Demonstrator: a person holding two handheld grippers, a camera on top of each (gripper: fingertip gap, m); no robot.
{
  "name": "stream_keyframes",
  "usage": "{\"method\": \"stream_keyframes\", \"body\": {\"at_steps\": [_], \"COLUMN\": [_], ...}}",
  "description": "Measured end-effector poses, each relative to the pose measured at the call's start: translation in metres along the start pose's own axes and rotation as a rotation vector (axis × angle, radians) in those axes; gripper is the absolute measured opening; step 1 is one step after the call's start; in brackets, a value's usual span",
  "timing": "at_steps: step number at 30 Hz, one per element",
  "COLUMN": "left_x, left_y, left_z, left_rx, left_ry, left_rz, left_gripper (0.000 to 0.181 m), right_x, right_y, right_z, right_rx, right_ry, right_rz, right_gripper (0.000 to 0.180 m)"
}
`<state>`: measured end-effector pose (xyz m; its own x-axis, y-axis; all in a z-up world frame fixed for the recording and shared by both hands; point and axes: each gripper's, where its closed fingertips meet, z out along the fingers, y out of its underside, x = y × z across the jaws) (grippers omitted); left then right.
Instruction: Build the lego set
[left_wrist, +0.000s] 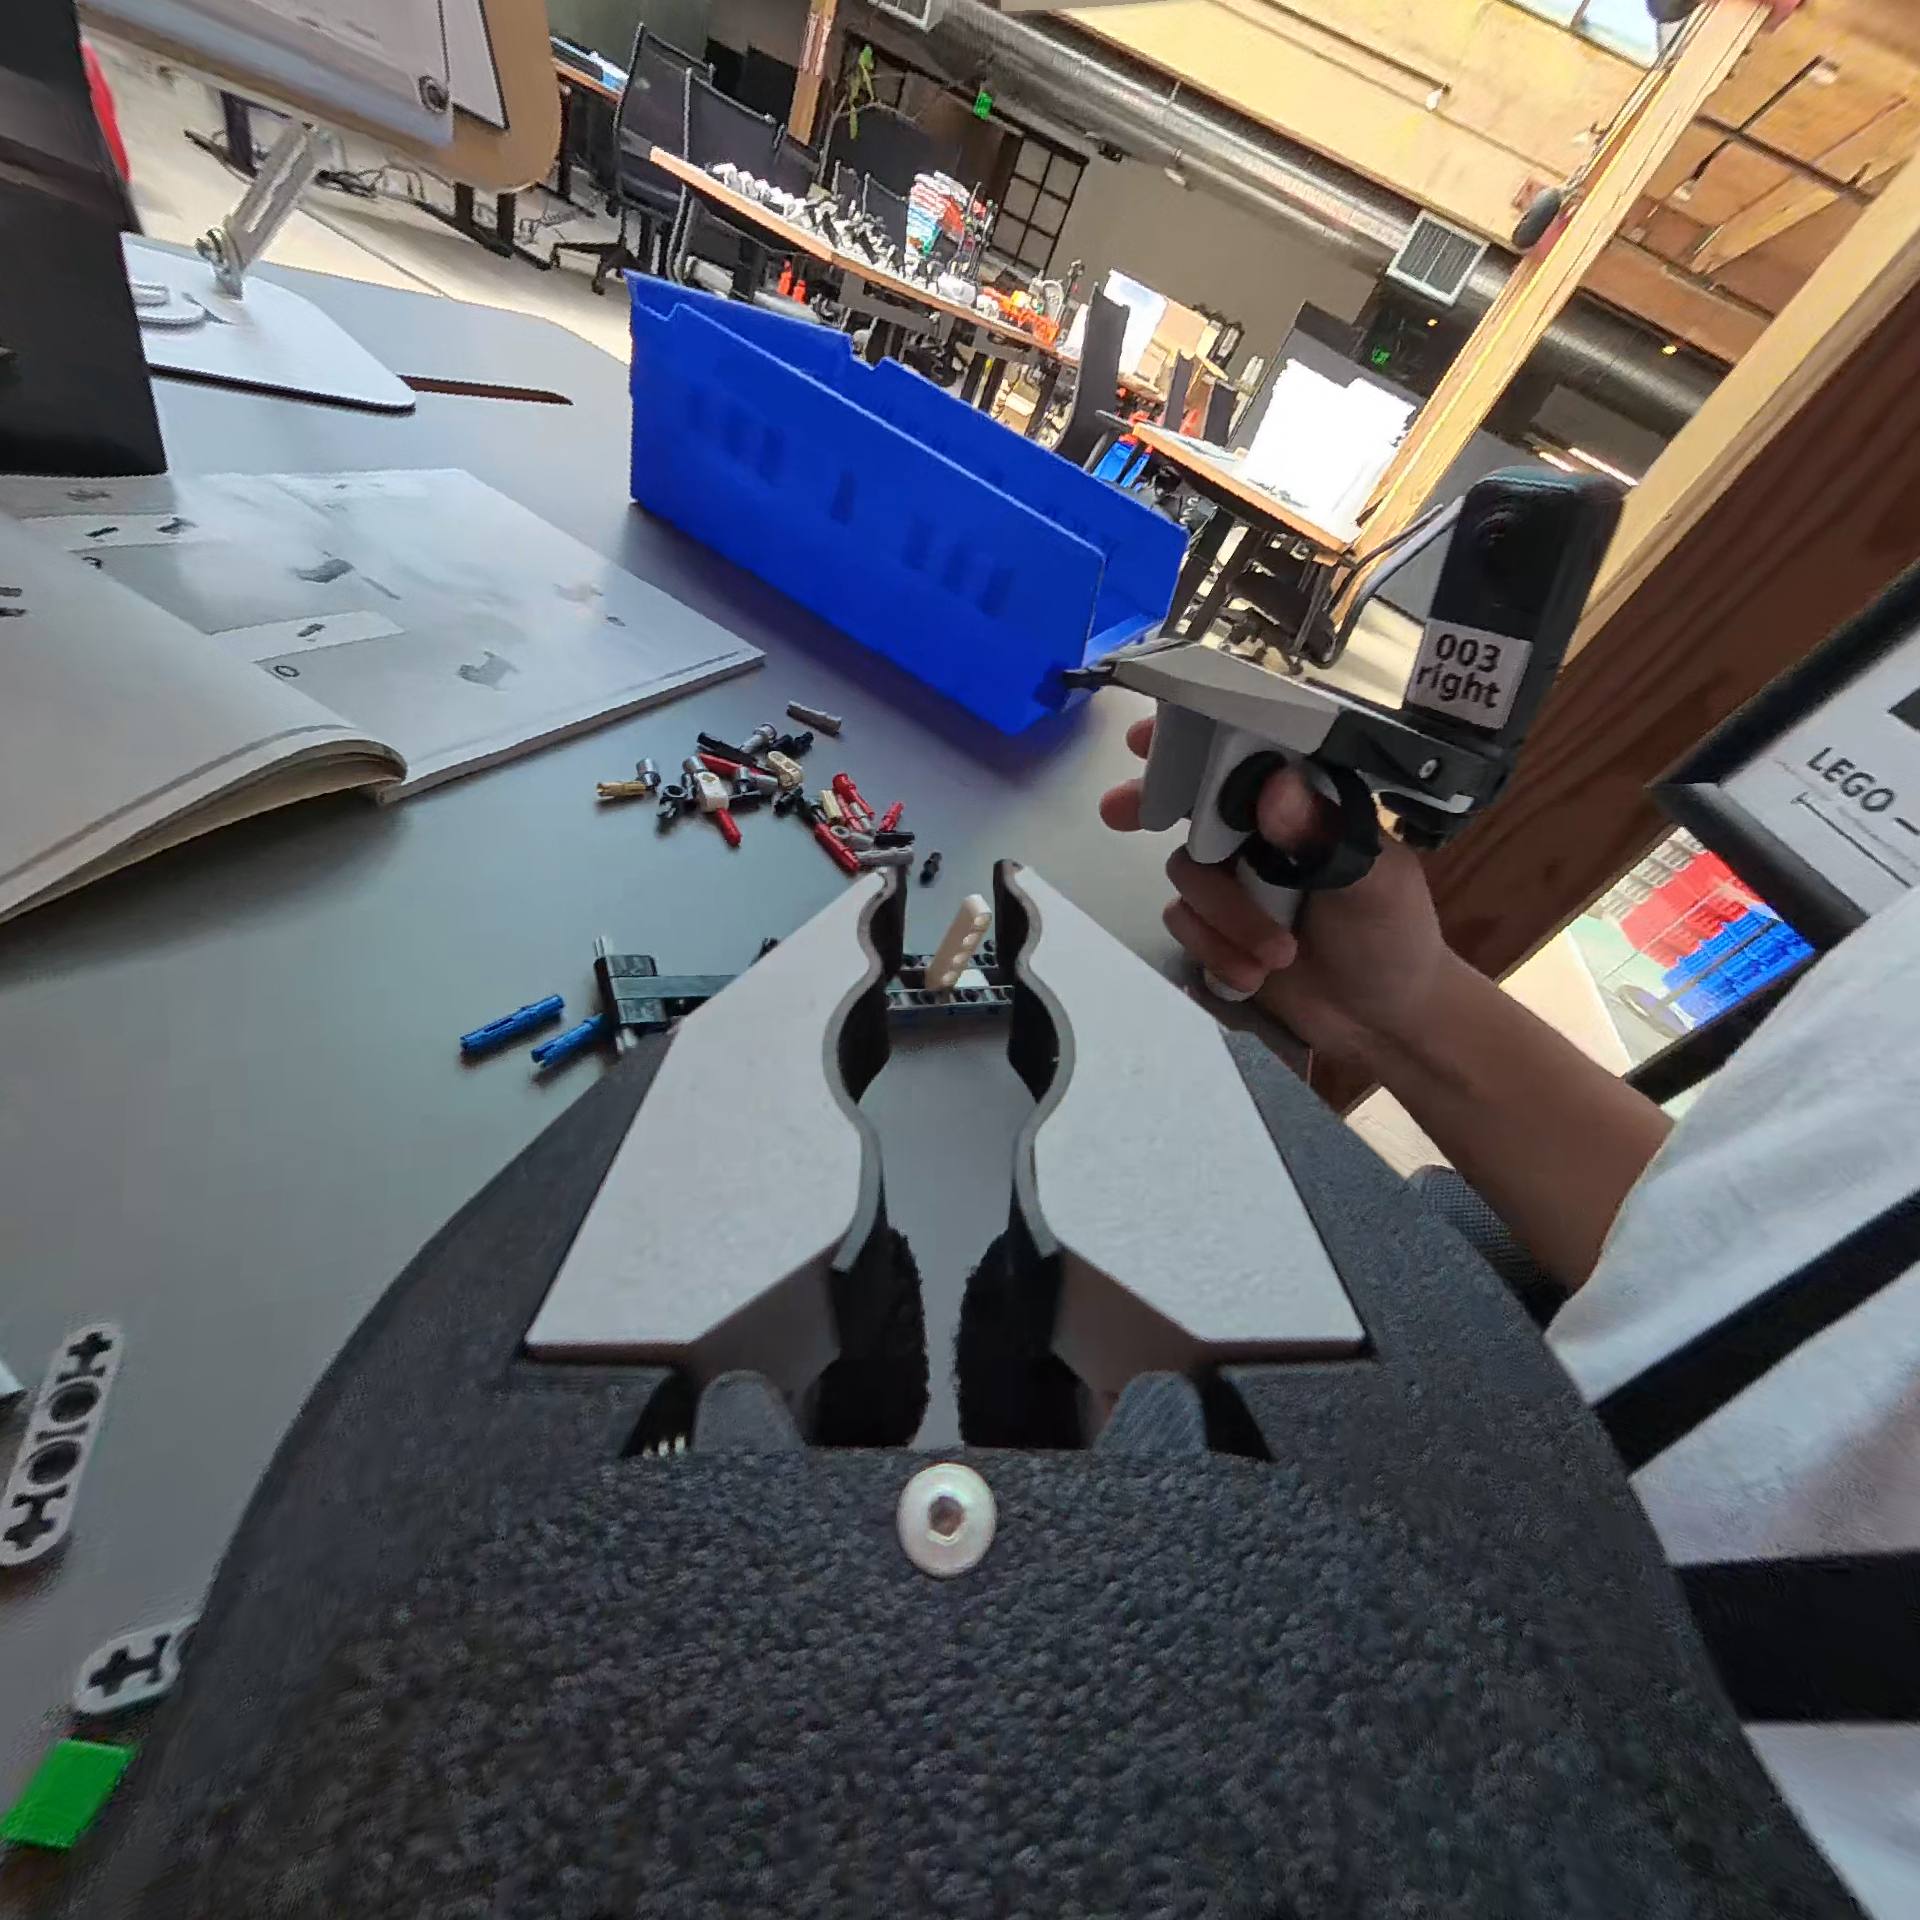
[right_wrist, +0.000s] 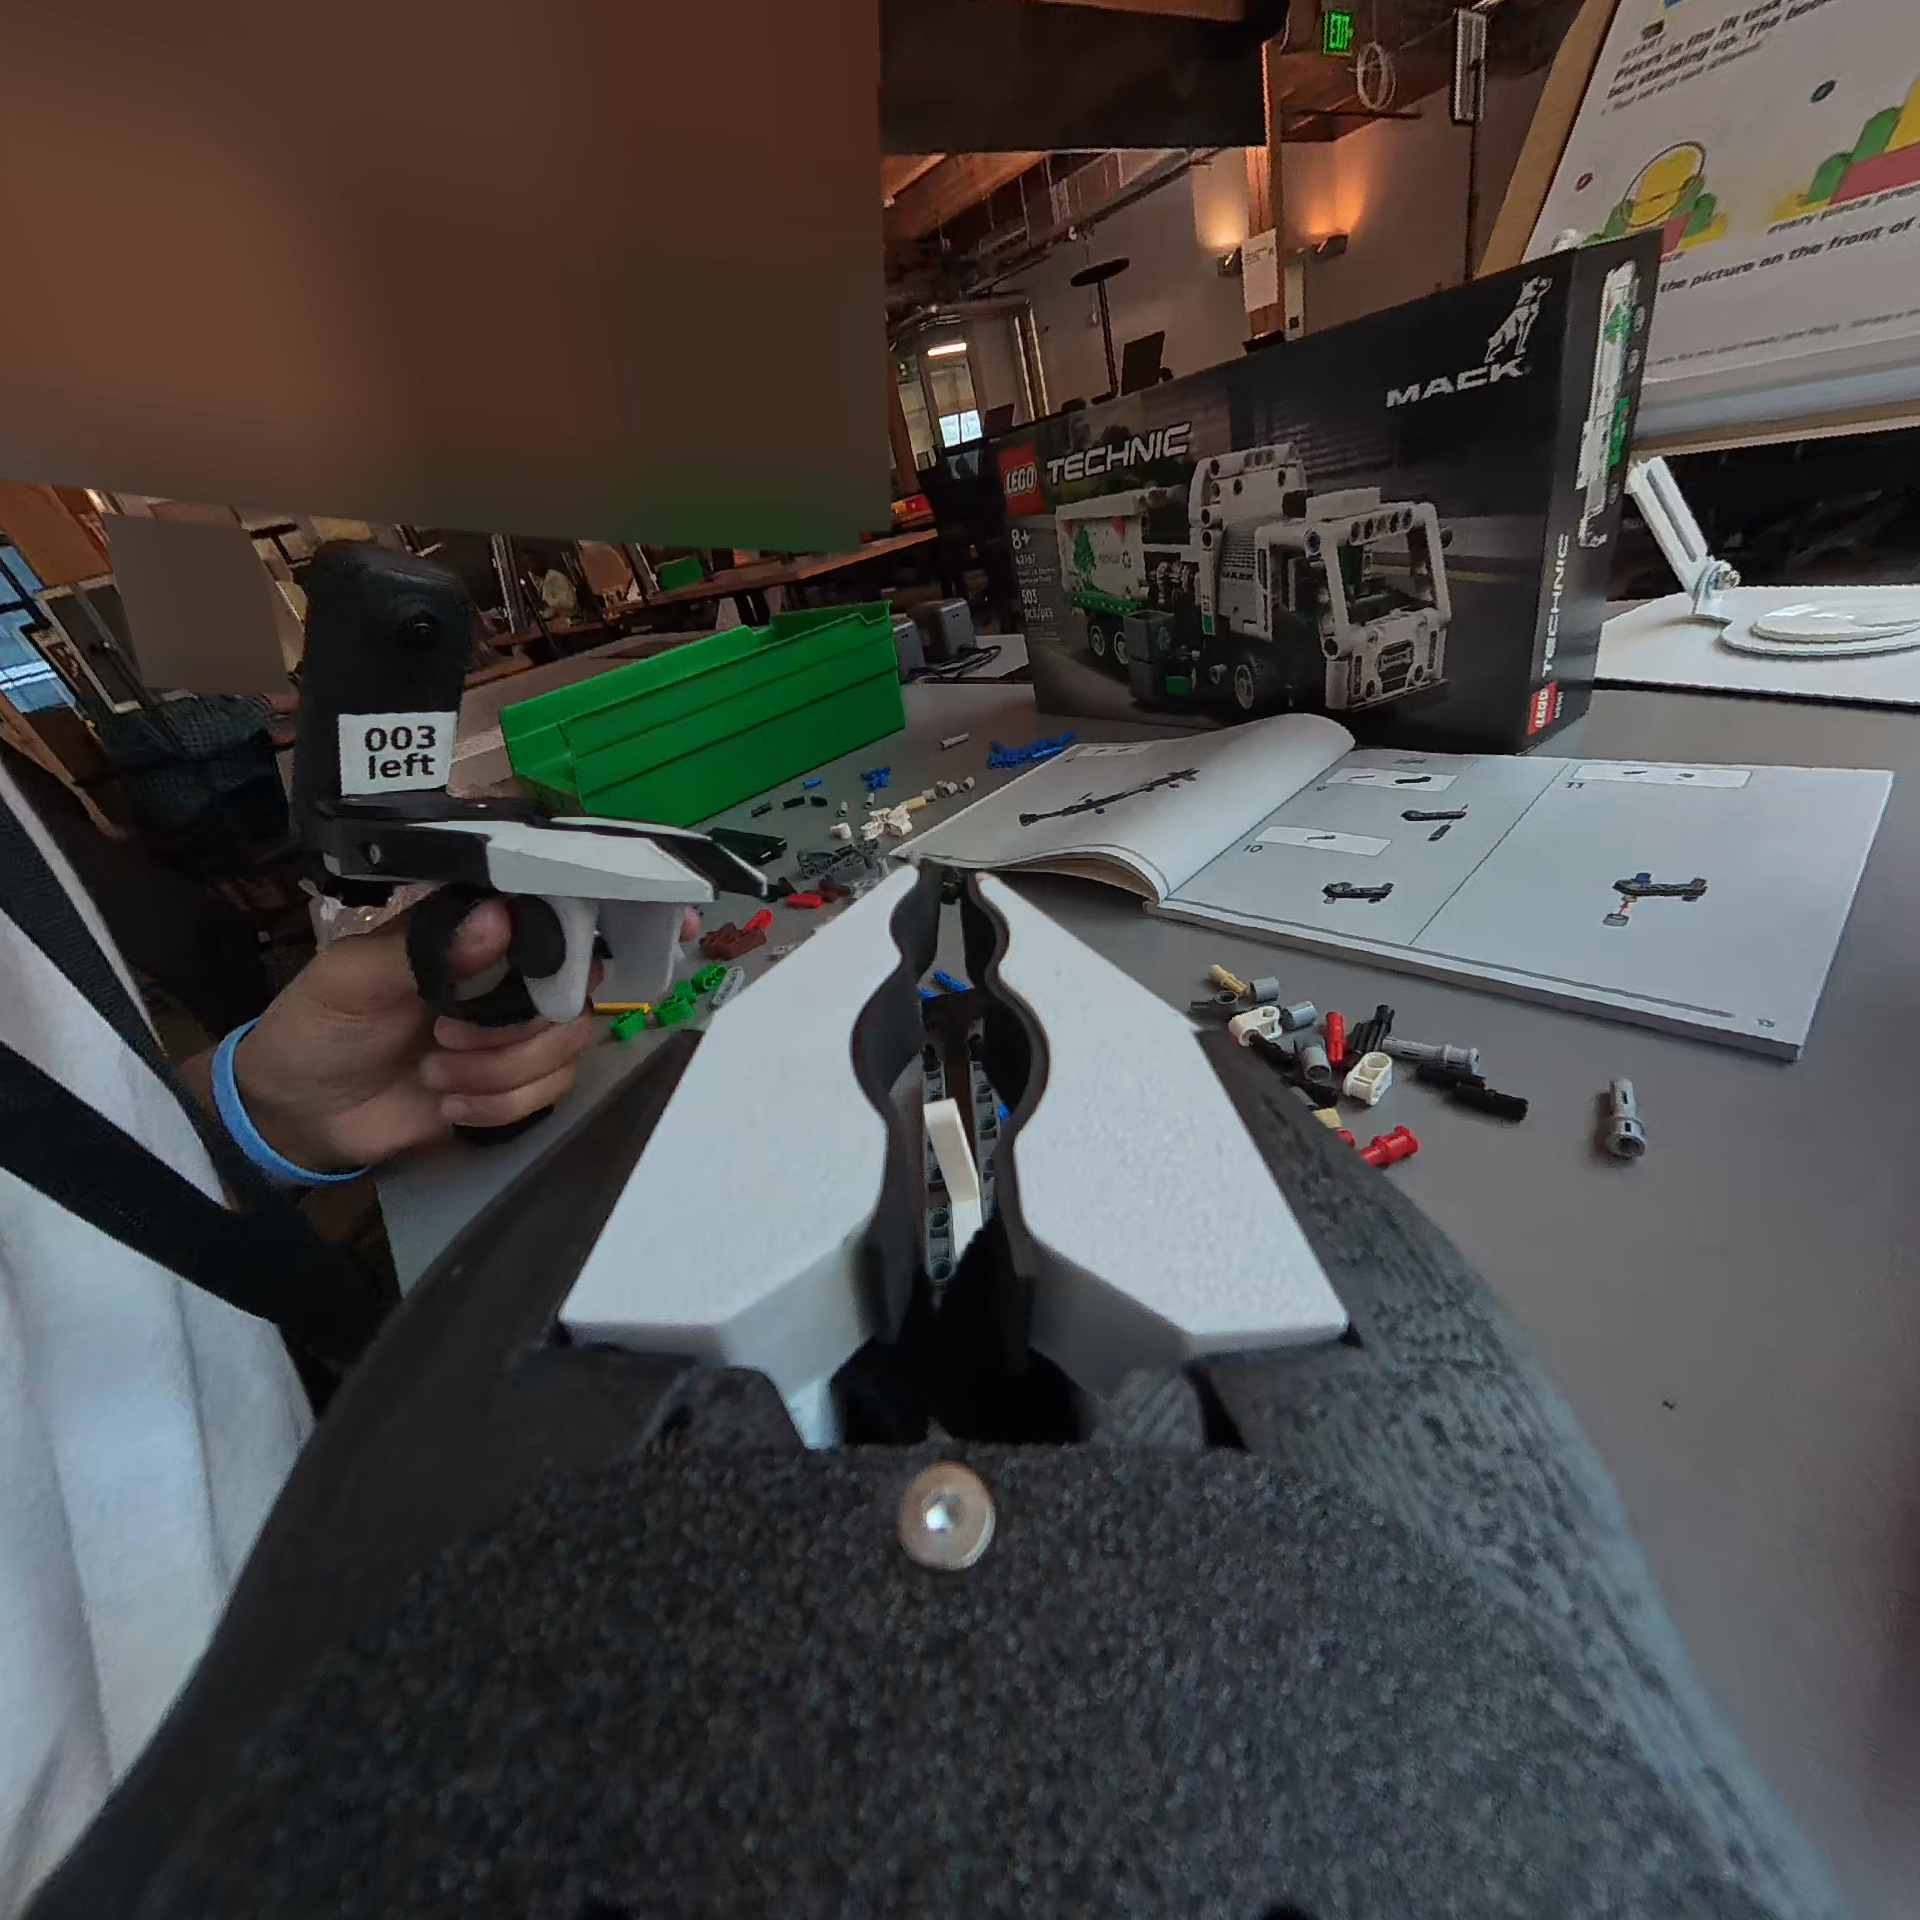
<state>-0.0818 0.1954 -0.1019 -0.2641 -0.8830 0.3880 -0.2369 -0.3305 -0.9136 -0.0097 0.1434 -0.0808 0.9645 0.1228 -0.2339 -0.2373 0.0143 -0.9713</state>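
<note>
A small grey and black Technic assembly (left_wrist: 951, 992) lies on the dark table with a white beam (left_wrist: 961, 935) standing up from it. My left gripper (left_wrist: 948, 883) hovers just short of it, jaws a narrow gap apart and empty. My right gripper (right_wrist: 948, 876) hangs over the same assembly (right_wrist: 940, 1226), which shows lengthwise through the slit between its fingers, with the white beam (right_wrist: 951, 1153) on top. Its jaws are almost together and hold nothing. The right gripper (left_wrist: 1081, 681) also shows in the left wrist view, raised near the blue bin. The left gripper (right_wrist: 764, 888) also shows in the right wrist view.
A pile of loose pins and connectors (left_wrist: 769, 790) lies beyond the assembly, with two blue pins (left_wrist: 514, 1034) to its left. The open manual (left_wrist: 312, 623), a blue bin (left_wrist: 883, 520), a green bin (right_wrist: 707, 717) and the set's box (right_wrist: 1299, 540) surround the work area. White beams (left_wrist: 57, 1444) lie near left. Left tips to right tips: about 10 cm.
</note>
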Motion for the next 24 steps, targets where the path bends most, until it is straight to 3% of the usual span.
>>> {"method": "stream_keyframes", "body": {"at_steps": [10, 24], "left_x": [-0.017, -0.009], "left_y": [-0.017, -0.015], "left_z": [-0.002, -0.003], "left_rx": [0.115, 0.106], "left_ry": [0.039, 0.063], "left_rz": [-0.147, -0.130], "left_gripper": [0.015, 0.016], "right_x": [0.002, 0.002], "right_y": [0.003, 0.003], "right_z": [0.003, 0.004], "right_rx": [-0.025, -0.026], "right_ry": [0.010, 0.000], "right_rz": [0.011, 0.021], "right_gripper": [0.003, 0.003]}}
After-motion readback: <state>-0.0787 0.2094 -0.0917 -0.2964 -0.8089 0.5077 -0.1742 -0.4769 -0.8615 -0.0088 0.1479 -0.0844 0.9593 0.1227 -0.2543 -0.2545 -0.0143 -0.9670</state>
